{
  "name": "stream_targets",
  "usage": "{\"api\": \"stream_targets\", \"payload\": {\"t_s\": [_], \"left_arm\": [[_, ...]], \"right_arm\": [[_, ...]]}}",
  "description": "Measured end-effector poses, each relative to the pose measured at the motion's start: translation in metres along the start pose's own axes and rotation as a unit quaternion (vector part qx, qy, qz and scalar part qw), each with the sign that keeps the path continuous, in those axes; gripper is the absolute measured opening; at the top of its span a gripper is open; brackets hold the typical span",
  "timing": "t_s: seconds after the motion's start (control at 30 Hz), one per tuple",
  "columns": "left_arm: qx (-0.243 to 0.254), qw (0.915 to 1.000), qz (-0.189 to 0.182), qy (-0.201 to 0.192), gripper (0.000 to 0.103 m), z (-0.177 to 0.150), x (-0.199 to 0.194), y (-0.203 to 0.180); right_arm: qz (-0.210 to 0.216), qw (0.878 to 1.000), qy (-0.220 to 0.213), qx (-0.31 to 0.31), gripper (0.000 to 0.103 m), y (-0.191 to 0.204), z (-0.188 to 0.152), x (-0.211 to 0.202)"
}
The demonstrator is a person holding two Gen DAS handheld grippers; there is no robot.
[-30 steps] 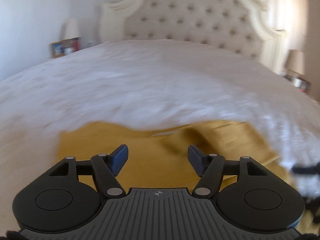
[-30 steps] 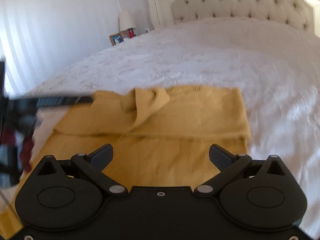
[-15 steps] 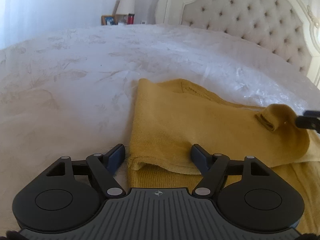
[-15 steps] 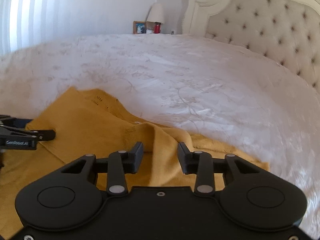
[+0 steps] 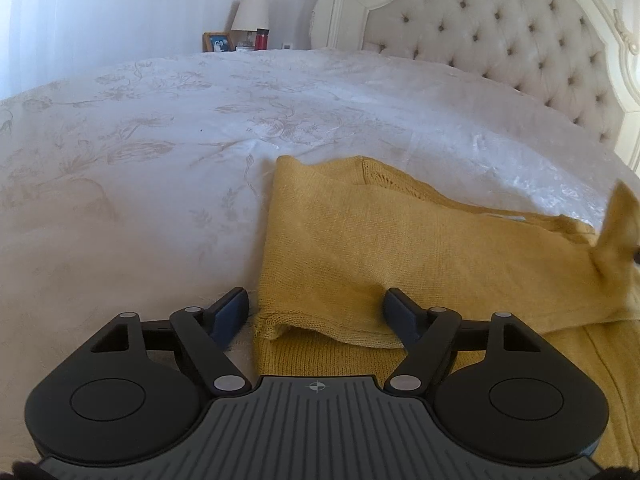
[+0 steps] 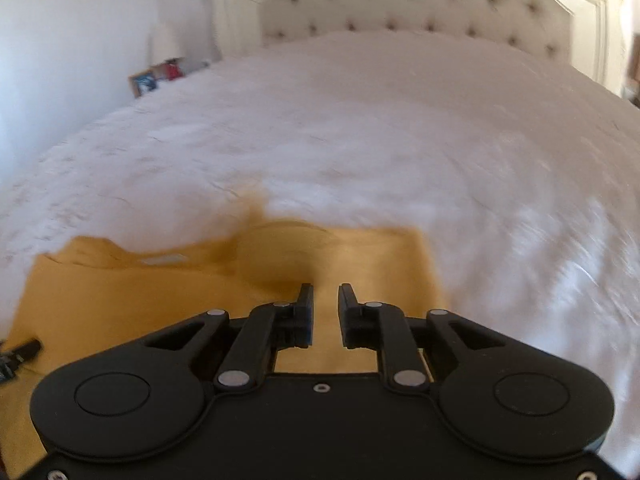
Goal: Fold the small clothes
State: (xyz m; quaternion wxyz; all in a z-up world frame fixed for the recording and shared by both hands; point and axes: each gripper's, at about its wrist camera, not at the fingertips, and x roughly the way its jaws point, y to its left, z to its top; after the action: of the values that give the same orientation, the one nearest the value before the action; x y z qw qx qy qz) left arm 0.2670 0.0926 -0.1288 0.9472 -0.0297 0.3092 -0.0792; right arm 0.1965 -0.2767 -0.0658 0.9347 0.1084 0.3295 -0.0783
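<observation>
Straddling the near corner of a mustard-yellow knitted sweater (image 5: 400,248), the left gripper (image 5: 316,312) holds its fingers wide apart, one over the white bedspread (image 5: 160,160) just beside the sweater's edge, the other over the knit, neither pressing on the folded hem between them. In the right wrist view, which is blurred, the right gripper (image 6: 325,312) has its jaws closing, with only a narrow gap left; yellow fabric lies beneath and ahead of the tips, but I cannot tell whether any of it is pinched. The sweater lies flat on the bedspread, partly folded over itself, and at its far right side a flap stands up from the bed. Farther off are a tufted headboard (image 5: 500,40) and a lamp (image 5: 250,12), picture frame (image 5: 218,42) and red cup (image 5: 261,38).
</observation>
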Motion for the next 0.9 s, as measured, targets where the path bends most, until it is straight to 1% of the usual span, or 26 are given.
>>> {"api": "stream_targets", "payload": {"t_s": [0.03, 0.1, 0.13, 0.17, 0.2, 0.33, 0.37, 0.47, 0.57, 0.63, 0.77, 0.9], "left_arm": [[0.001, 1.0, 0.0, 0.0, 0.074, 0.0, 0.0, 0.0], [0.001, 1.0, 0.001, 0.0, 0.074, 0.0, 0.0, -0.001], [0.001, 1.0, 0.001, 0.0, 0.074, 0.0, 0.0, -0.001], [0.001, 1.0, 0.001, 0.0, 0.074, 0.0, 0.0, -0.001], [0.001, 1.0, 0.001, 0.0, 0.074, 0.0, 0.0, -0.001], [0.001, 1.0, 0.001, 0.0, 0.074, 0.0, 0.0, -0.001], [0.001, 1.0, 0.001, 0.0, 0.074, 0.0, 0.0, -0.001], [0.001, 1.0, 0.001, 0.0, 0.074, 0.0, 0.0, -0.001], [0.001, 1.0, 0.001, 0.0, 0.074, 0.0, 0.0, -0.001], [0.0, 1.0, 0.0, -0.001, 0.074, 0.0, -0.001, -0.001], [0.0, 1.0, 0.0, -0.001, 0.074, 0.0, -0.001, -0.001], [0.0, 1.0, 0.0, -0.001, 0.075, -0.001, -0.001, -0.001]], "right_arm": [[-0.006, 1.0, -0.001, 0.006, 0.025, -0.008, -0.003, -0.003], [-0.002, 1.0, -0.009, 0.011, 0.03, -0.017, -0.005, -0.01], [0.006, 1.0, -0.014, 0.01, 0.044, -0.018, -0.005, -0.012], [0.012, 1.0, -0.017, 0.007, 0.055, -0.018, -0.004, -0.013], [0.015, 1.0, -0.019, 0.001, 0.058, -0.017, -0.004, -0.013], [0.023, 0.999, -0.01, -0.025, 0.059, -0.007, -0.001, 0.006], [0.023, 0.999, -0.008, -0.028, 0.061, -0.006, -0.001, 0.009], [0.025, 1.0, 0.005, -0.014, 0.069, -0.011, -0.001, 0.02], [0.039, 0.999, 0.012, 0.002, 0.071, -0.019, -0.003, 0.025], [0.058, 0.998, 0.013, 0.005, 0.074, -0.024, -0.005, 0.027], [0.103, 0.994, 0.013, 0.024, 0.074, -0.033, -0.012, 0.029], [0.119, 0.992, 0.01, 0.045, 0.074, -0.046, -0.02, 0.025]]}}
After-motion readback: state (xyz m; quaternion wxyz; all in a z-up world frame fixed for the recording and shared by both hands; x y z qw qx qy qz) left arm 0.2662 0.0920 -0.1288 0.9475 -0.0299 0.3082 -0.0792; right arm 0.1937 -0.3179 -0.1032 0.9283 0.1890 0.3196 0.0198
